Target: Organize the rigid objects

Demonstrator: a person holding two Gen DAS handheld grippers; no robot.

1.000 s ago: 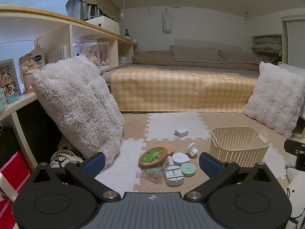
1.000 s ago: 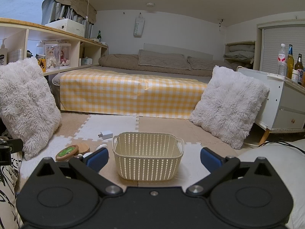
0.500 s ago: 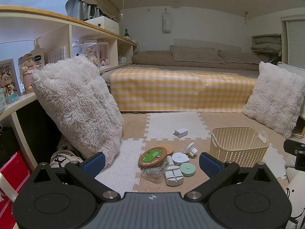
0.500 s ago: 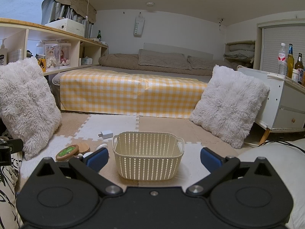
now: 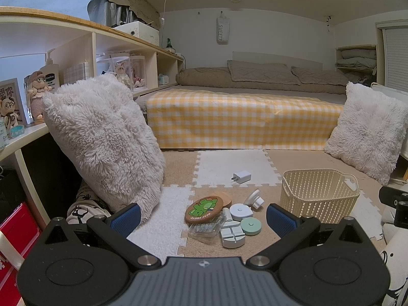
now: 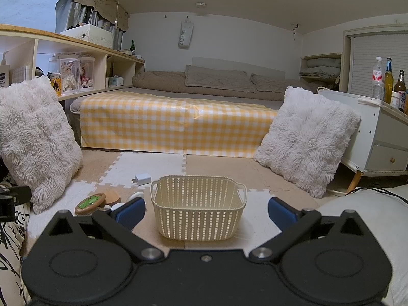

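Cream plastic basket sits empty on the foam mat beside the cluttered trinkets, both the left gripper and right gripper wide and unladen, so sorting likely begins with a first pick.

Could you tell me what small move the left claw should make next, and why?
Probably ease the open left claw forward and down onto the round mint-green disc, the nearest loose piece. The cream perforated plastic basket looks empty, and both claws hold nothing, so no item has been gathered yet.
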